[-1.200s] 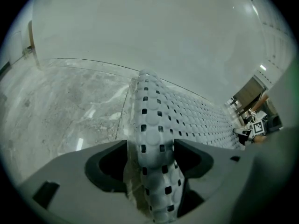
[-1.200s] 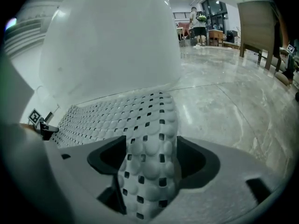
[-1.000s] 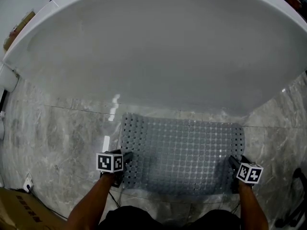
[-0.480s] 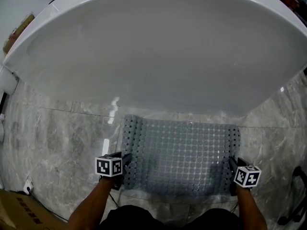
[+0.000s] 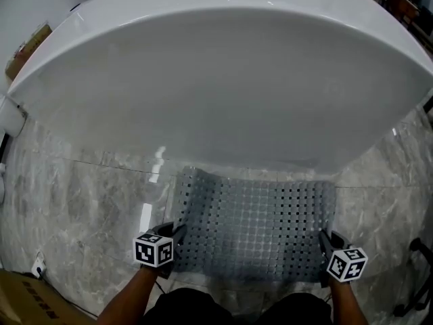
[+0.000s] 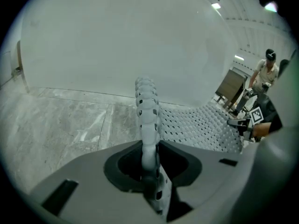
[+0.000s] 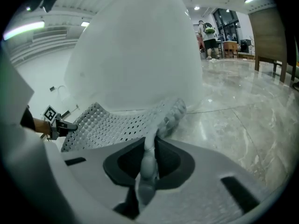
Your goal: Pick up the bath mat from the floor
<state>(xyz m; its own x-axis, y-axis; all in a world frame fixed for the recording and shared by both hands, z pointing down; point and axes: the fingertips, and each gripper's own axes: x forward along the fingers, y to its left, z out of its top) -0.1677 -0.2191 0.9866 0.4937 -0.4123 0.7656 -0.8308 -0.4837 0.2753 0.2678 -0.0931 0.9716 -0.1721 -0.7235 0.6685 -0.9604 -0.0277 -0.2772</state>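
Observation:
The grey perforated bath mat [image 5: 260, 223] lies on the marble floor in front of the white tub [image 5: 216, 80], its near edge raised. My left gripper [image 5: 174, 239] has the mat's left near corner between its jaws, which are closing. In the left gripper view the mat's edge [image 6: 147, 106] stands upright, pinched in that gripper [image 6: 149, 157]. My right gripper [image 5: 325, 244] is closing on the right near corner. The right gripper view shows the mat [image 7: 117, 122] folded into that gripper [image 7: 149, 160].
The tub's curved side overhangs the mat's far edge. Grey marble floor [image 5: 81, 195] spreads to both sides. A cardboard box [image 5: 27, 303] sits at the lower left. People stand far off in the room [image 7: 208, 36].
Both grippers closed on the mat's near corners and drew back toward me a little. The mat's near edge lifted off the floor, and the mat now looks shorter and curved.

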